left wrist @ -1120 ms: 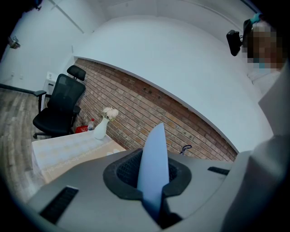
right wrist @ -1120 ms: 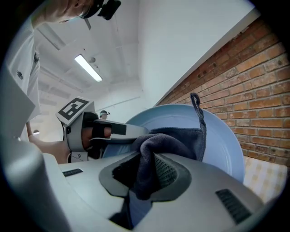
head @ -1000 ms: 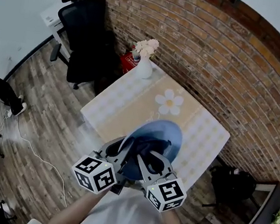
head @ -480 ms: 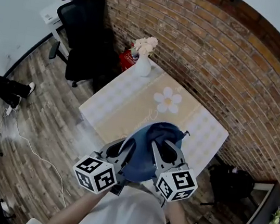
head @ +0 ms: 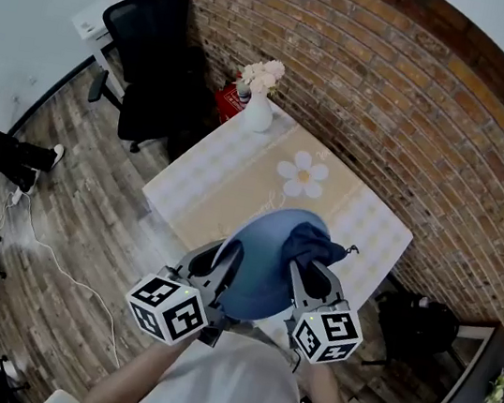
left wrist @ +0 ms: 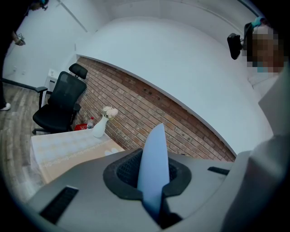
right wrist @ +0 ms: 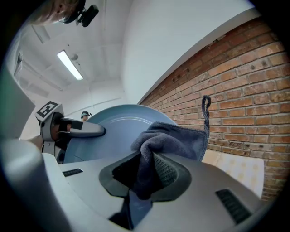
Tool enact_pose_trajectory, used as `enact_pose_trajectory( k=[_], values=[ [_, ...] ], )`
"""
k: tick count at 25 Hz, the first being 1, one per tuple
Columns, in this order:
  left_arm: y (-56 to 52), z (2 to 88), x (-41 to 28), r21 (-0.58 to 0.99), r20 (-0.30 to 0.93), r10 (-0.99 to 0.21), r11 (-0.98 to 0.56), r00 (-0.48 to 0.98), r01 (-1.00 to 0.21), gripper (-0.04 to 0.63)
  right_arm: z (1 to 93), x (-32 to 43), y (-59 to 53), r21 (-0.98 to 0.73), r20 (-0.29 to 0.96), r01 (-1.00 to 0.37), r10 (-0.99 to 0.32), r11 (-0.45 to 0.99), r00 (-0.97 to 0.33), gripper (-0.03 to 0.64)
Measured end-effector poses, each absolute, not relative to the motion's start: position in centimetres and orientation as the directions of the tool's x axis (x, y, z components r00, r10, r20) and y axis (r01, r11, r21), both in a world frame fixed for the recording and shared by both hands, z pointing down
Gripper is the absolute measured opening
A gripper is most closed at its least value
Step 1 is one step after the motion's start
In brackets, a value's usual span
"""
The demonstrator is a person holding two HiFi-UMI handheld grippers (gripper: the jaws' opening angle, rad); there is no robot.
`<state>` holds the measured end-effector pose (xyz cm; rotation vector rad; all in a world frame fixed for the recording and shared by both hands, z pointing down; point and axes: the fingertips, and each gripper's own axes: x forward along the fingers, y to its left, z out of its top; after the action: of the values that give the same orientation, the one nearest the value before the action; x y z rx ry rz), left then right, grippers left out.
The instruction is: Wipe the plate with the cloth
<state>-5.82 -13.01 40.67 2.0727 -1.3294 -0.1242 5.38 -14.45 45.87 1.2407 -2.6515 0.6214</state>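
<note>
Blue plate (head: 262, 259), clamped on edge above the table (head: 226, 182) by the left gripper (head: 220, 271), looks mid-wipe: the right gripper (head: 308, 285) pinches the cloth (head: 314, 244) against its rim, and should next sweep it across the face.

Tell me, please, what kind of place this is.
Probably an office or studio room with a small dining corner, not a real kitchen: a black office chair stands on a wood-plank floor, and a small table with a vase of flowers stands against a brick wall.

On table (head: 220, 191): flower vase (head: 258, 114) (far corner).
</note>
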Motion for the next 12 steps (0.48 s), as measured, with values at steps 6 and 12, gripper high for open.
enact_pose_trajectory(
  k=[6,12],
  values=[
    [-12.7,40.6,-6.0,0.582,0.248,-0.846,-0.259,0.471,-0.771,0.048,46.6,4.9,-12.8,-0.310,0.316,-0.756,-0.687,0.577,-0.654,0.091],
    [-12.5,40.4,-5.7,0.571,0.240,-0.845,-0.276,0.479,-0.773,0.048,45.9,3.3,-10.8,-0.338,0.289,-0.731,-0.674,0.592,-0.680,0.091]
  ],
)
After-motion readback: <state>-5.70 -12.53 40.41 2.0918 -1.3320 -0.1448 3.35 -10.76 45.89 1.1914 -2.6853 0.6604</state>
